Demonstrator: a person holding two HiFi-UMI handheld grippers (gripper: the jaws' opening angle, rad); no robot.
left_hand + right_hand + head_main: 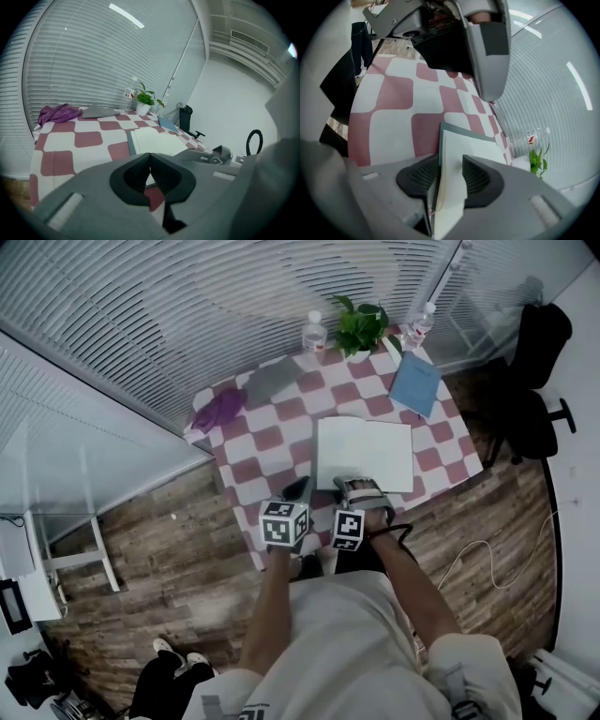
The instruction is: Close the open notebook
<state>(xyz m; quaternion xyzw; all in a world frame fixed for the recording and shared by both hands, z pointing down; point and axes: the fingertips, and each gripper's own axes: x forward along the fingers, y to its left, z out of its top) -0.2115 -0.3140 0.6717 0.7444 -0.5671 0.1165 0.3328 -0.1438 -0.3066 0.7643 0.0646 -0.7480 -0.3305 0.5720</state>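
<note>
Head view shows the open notebook (366, 454) lying flat near the middle of the checked bench (272, 442), its near edge towards the person. Both tools are at that edge. The right tool (363, 487) is on the notebook's near edge. The left tool (298, 489) sits just beside the near left corner, off the paper.

In the right gripper view, a lifted sheaf of pages with the grey cover behind it (449, 187) stands edge-on between the pads of the right tool (450, 159). The pads look to sit against both sides of it, so I judge this a grip on that part of the notebook, taken so one half can be swung over the other. Which half it is, I cannot tell.

The left gripper view shows the left tool (150, 155) with its tips together and nothing between them. The notebook (154, 140) lies just ahead of it. It is probably parked there to steady the book or press it shut.

Both forearms reach forward from the body, side by side. The right tool tips steeply down onto the edge, rolled so its jaws straddle the leaf's thickness. The left tool slopes down more gently.
</note>
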